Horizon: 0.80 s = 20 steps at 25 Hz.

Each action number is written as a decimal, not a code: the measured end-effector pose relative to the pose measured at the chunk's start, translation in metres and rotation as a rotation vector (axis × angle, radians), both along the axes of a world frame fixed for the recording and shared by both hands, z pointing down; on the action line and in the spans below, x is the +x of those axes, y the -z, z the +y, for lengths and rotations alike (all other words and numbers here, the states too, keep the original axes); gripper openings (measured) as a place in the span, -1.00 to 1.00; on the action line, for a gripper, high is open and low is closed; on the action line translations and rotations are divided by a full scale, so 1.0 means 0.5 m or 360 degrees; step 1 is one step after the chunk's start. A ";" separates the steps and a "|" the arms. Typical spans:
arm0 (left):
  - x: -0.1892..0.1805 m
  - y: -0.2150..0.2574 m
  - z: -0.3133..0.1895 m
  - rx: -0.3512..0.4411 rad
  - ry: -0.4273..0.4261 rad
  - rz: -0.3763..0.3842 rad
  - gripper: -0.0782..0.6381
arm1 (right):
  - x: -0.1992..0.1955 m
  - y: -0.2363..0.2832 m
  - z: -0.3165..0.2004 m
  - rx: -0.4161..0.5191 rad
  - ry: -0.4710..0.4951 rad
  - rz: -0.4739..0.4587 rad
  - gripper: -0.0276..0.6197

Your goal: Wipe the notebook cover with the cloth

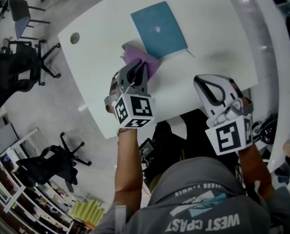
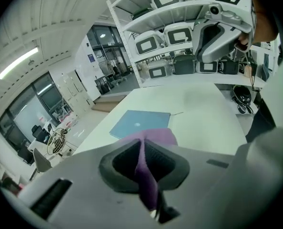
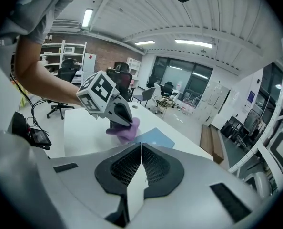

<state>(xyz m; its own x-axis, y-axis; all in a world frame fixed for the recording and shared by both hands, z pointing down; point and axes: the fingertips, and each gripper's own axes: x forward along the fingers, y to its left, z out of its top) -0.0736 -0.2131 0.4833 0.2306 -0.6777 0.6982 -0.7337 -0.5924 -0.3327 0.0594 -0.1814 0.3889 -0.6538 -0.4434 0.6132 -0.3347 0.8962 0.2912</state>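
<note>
A blue notebook lies flat on the white table, toward its far side. A purple cloth rests at the notebook's near left corner, one end lifted off the table. My left gripper is shut on that cloth, and the left gripper view shows a purple fold pinched between the pads with the notebook just beyond. My right gripper hovers over the table's near right edge, shut and empty, with its pads meeting in the right gripper view. From there the cloth hangs under the left gripper.
A round cable hole sits at the table's far left corner. A thin dark cord lies by the notebook's right corner. Black office chairs stand on the floor to the left. Shelves with white crates line the wall beyond the table.
</note>
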 end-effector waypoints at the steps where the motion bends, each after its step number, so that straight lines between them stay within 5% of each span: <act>1: 0.007 -0.009 -0.014 -0.0015 -0.0005 -0.0007 -0.70 | 0.005 0.000 -0.007 -0.0002 -0.0006 -0.0003 -0.82; 10: 0.069 -0.093 -0.084 -0.0226 -0.0113 -0.0096 -0.70 | 0.053 -0.025 -0.073 -0.0036 -0.0065 -0.0019 -0.82; 20: 0.259 -0.097 -0.143 -0.0230 -0.0395 -0.0072 -0.70 | 0.123 -0.048 -0.107 -0.0085 -0.0186 -0.0040 -0.82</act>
